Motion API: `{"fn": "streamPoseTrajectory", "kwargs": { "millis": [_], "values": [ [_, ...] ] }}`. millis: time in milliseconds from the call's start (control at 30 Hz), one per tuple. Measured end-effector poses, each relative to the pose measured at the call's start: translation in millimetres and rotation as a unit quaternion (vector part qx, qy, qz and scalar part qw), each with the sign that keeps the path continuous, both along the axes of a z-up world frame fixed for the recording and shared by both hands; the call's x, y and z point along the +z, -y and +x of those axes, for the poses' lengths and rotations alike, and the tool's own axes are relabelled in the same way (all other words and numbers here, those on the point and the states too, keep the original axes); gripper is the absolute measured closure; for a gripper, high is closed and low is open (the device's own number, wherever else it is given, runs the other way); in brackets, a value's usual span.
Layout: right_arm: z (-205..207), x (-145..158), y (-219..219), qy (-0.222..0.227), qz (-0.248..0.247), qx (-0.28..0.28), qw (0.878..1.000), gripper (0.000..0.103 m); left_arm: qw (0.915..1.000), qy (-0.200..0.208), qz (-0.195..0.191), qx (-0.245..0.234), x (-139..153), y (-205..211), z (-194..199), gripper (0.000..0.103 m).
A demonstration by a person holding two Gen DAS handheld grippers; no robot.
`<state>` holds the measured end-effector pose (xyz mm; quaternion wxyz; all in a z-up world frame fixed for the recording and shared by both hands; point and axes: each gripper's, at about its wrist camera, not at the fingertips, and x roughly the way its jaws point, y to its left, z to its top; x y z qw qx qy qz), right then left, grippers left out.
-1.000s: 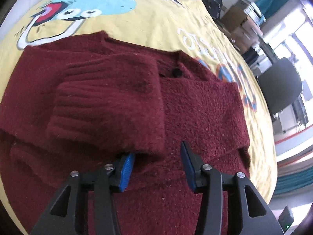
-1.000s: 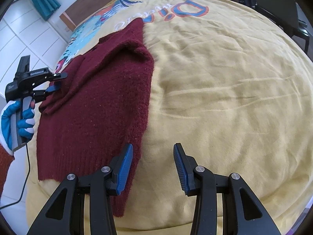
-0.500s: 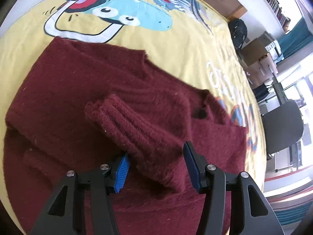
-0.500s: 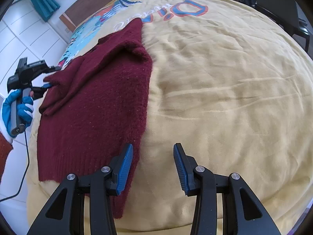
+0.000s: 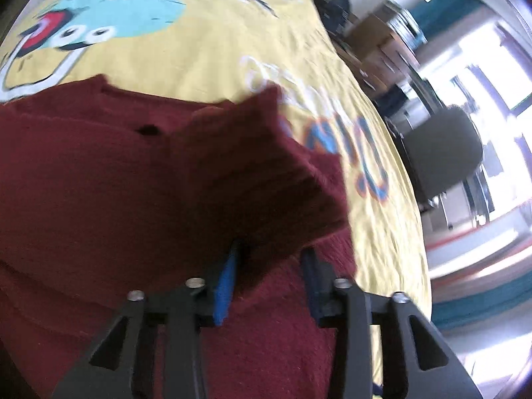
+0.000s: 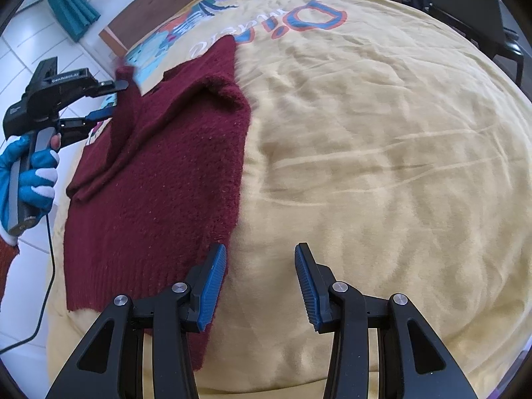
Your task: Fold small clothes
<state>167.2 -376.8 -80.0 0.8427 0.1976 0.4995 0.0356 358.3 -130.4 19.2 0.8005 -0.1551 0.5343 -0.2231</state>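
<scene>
A dark red knitted sweater [image 6: 173, 179] lies on a yellow printed blanket [image 6: 382, 153]. It also fills the left wrist view [image 5: 99, 199]. My left gripper [image 5: 271, 262] holds the ribbed sleeve cuff [image 5: 266, 169] between its jaws and lifts it above the sweater body. In the right wrist view the left gripper [image 6: 114, 98] sits at the far left with the sleeve [image 6: 124, 106] hanging from it. My right gripper [image 6: 261, 282] is open and empty, low over the blanket beside the sweater's hem edge.
The blanket has a cartoon print [image 5: 109, 16] and lettering [image 5: 349, 143]. A dark office chair [image 5: 442, 153] and boxes [image 5: 375, 43] stand beyond the bed. A cable [image 6: 46, 282] trails from the left gripper over white floor tiles.
My left gripper has lifted the sleeve cuff and swung it up and to the right over the sweater body. The right gripper has stayed still and open.
</scene>
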Motion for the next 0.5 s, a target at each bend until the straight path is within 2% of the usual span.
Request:
{"fn": "streamPoseTrajectory", "kwargs": {
  "millis": [100,200,333,500],
  "values": [
    [-2.2,1.3,2.2,0.002,0.000,-0.002,1.000,0.059,0.9996,0.015,0.010,-0.021,3.2,10.1,-3.5,0.063],
    [-3.2,1.2,4.2,0.003,0.002,-0.005,1.000,0.059,0.9983,0.040,0.037,-0.019,7.4,8.3,-4.8,0.062],
    [-4.3,1.6,4.3,0.005,0.003,-0.005,1.000,0.059,0.9927,0.059,0.104,0.021,-3.5,-13.8,-4.9,0.062],
    [-4.4,2.1,4.4,0.006,0.002,-0.007,1.000,0.059,0.9813,0.043,0.179,0.056,-34.4,-30.2,-2.5,0.062]
  ]
}}
